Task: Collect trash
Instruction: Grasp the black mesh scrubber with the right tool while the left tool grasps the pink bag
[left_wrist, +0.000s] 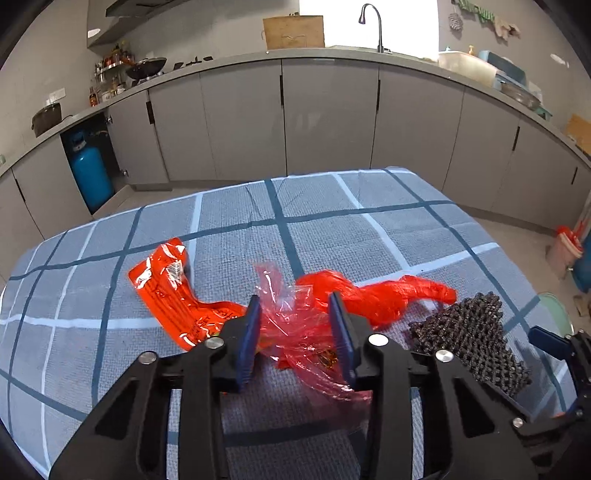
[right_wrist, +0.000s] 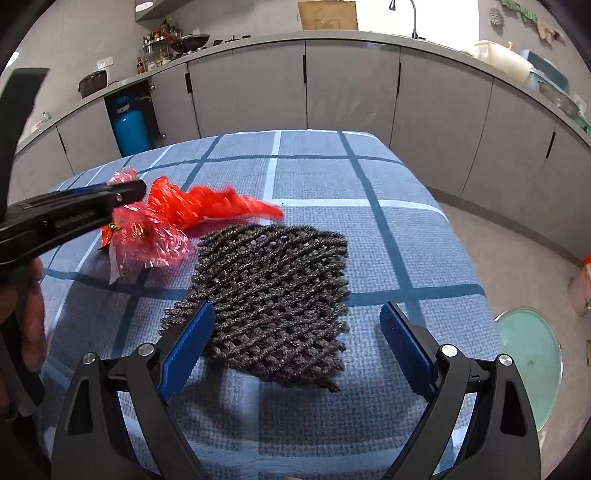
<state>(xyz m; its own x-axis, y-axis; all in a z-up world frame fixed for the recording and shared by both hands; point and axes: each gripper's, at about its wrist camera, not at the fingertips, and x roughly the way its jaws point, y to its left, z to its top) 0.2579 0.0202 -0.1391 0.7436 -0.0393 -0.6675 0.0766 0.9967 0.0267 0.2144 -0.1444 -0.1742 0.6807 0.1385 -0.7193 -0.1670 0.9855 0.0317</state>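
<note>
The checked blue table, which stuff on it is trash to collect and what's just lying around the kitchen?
Trash to collect:
- crinkled clear red plastic wrapper, between the left gripper fingers
- flat orange-red printed packet
- twisted red plastic bag
- dark grey foam net sleeve, before the open right gripper

Lying about:
- blue gas cylinder
- black wok
- brown cardboard box

Red bag (left_wrist: 373, 295) motion-blurred – black mesh (left_wrist: 469, 336) part hidden behind left gripper (left_wrist: 299, 325).

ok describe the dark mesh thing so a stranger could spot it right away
On the blue checked tablecloth, look near the right gripper, which is open. The dark mesh mat lies flat there, grey-black and knotted, unlike the shiny red plastic wrappers beside it.
</note>
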